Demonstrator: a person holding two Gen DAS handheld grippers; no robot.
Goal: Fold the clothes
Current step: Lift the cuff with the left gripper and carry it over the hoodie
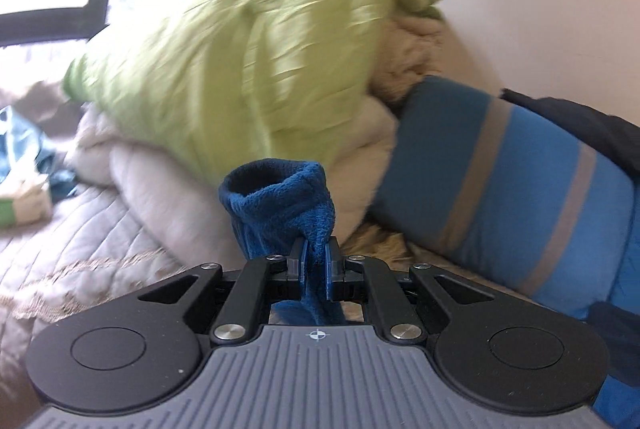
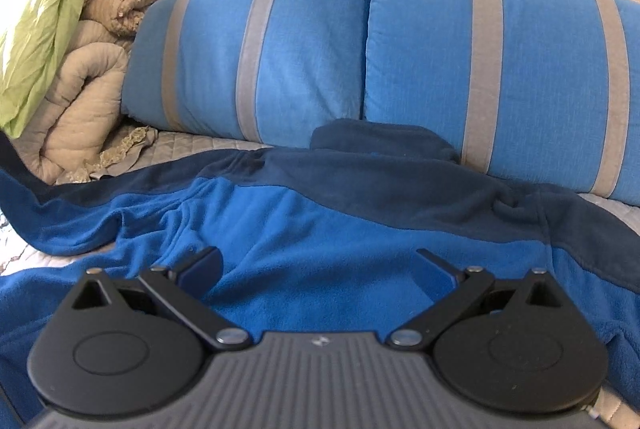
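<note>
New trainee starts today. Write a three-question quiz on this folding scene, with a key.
1. True or false: the right gripper is shut on the fleece.
2. What does the left gripper hold?
A. the green sheet
B. a bunch of dark blue fleece
C. a striped pillow
3. Fill in: behind the fleece, ___ blue pillows with grey stripes stand side by side.

Key:
1. False; its jaws are wide apart over the fleece.
2. B; the jaws are closed on it.
3. Two.
</note>
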